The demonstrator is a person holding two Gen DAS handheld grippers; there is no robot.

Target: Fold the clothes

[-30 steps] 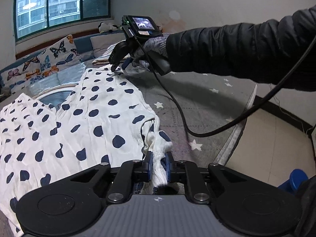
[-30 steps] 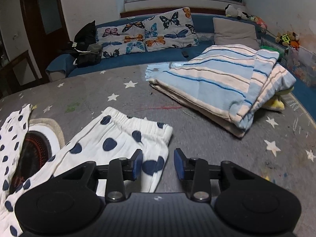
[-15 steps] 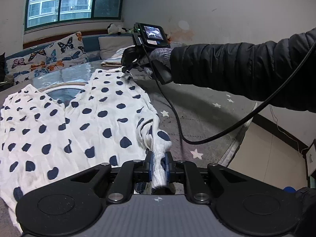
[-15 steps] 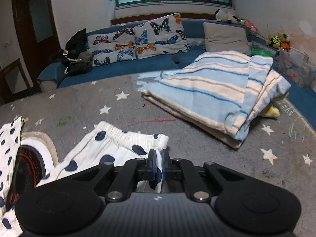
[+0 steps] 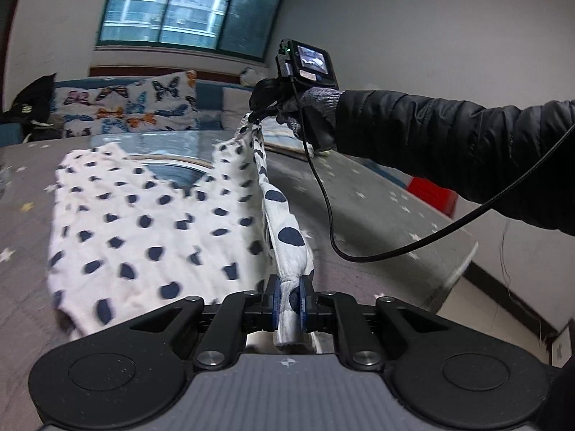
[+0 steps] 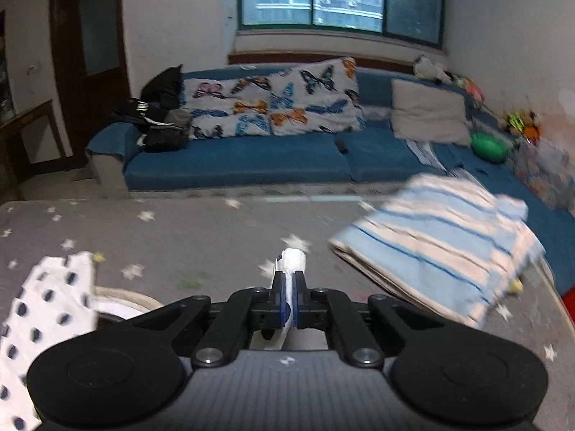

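Both grippers are pinching the polka-dot garment [image 5: 151, 222]: left gripper [image 5: 288, 300] is clamping one bunched end, right gripper [image 5: 256, 116] the other. Between them its edge is hanging raised above the grey star-patterned surface [image 5: 377, 215].

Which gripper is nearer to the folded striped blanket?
Right. The right gripper, shut on the polka-dot garment, is beside the striped blanket; the left gripper holds the garment's opposite end, farther away.

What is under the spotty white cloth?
The spotty cloth lies on a gray starry cover. A round, pale-rimmed thing peeks out beneath it; the cloth hides the rest. Both grippers, left and right, pinch one edge up.
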